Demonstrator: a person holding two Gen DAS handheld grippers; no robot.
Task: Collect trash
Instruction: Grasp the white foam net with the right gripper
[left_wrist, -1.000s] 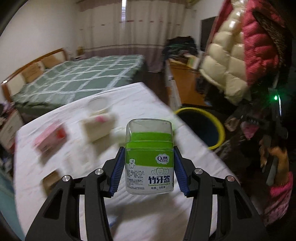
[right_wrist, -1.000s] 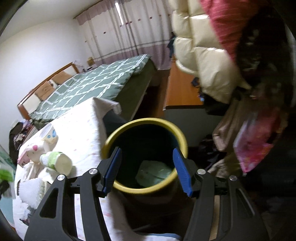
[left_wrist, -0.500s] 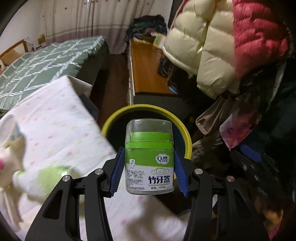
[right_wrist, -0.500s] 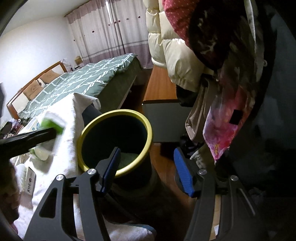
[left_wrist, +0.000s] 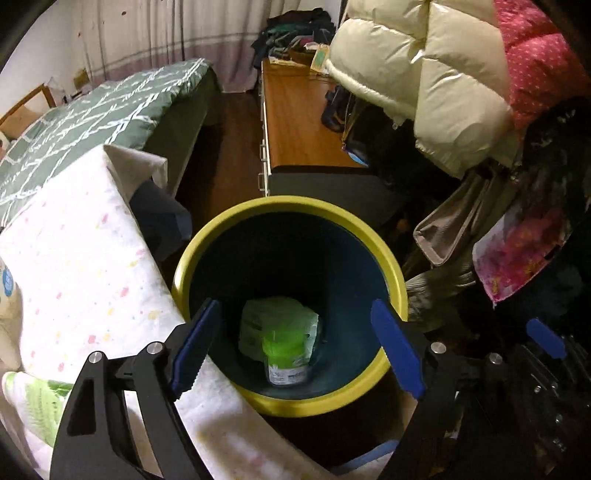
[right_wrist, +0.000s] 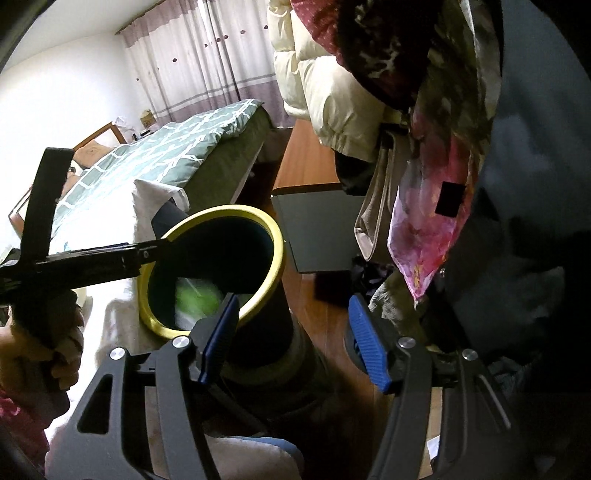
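The yellow-rimmed dark bin (left_wrist: 288, 210) stands beside the table. My left gripper (left_wrist: 295, 350) is open and empty above its mouth. The green toothpick jar (left_wrist: 284, 354) lies inside the bin on a pale green wrapper (left_wrist: 273, 317). In the right wrist view the bin (right_wrist: 277, 254) sits left of my right gripper (right_wrist: 295, 343), which is open and empty above the floor; the left gripper's arm (right_wrist: 110, 258) reaches over the bin and a blurred green jar (right_wrist: 195, 299) shows inside.
A table with a white dotted cloth (left_wrist: 85, 269) lies left of the bin, with a green-white packet (left_wrist: 37, 398) at its near left. A wooden desk (left_wrist: 303, 122), hanging coats (left_wrist: 424, 92) and a green bed (left_wrist: 92, 114) surround it.
My left gripper carried the green jar from over the table to above the bin, opened, and the jar dropped in. My right gripper moved right, away from the bin.
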